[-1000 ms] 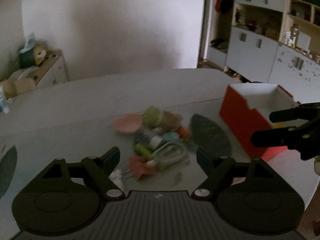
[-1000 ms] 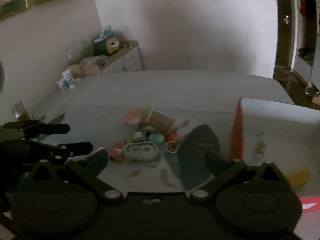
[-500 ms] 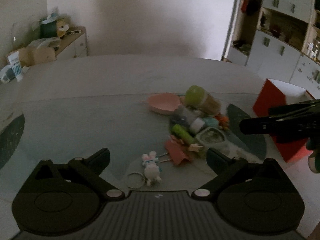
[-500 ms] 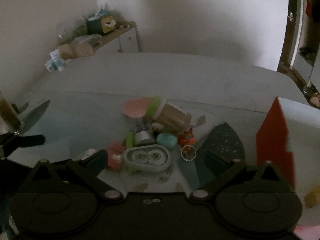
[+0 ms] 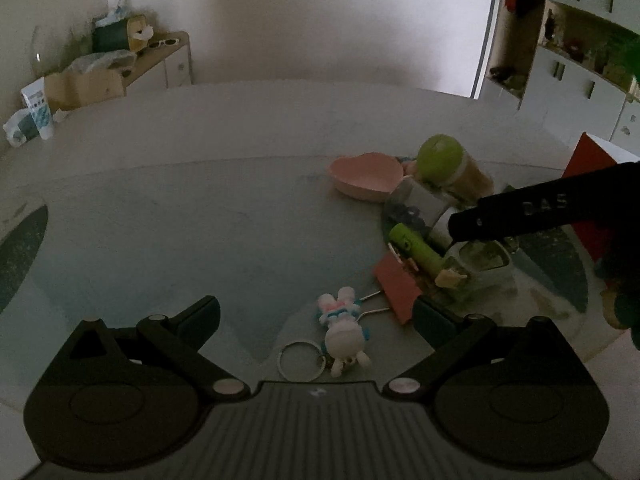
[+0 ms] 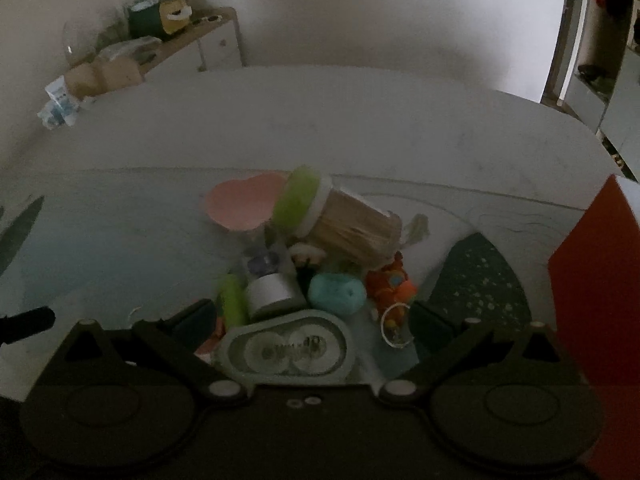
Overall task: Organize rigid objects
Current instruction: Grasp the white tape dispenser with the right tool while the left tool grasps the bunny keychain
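Your left gripper has dropped closer to the table, and its jaws have just been opening to their full spread with nothing between them. The bunny keychain, out of sight a second ago, now lies just ahead of them. Your right gripper has swung in from the red box, which has slid to the right edge of its view, and now hangs low over the grey two-well case, jaws wide apart.
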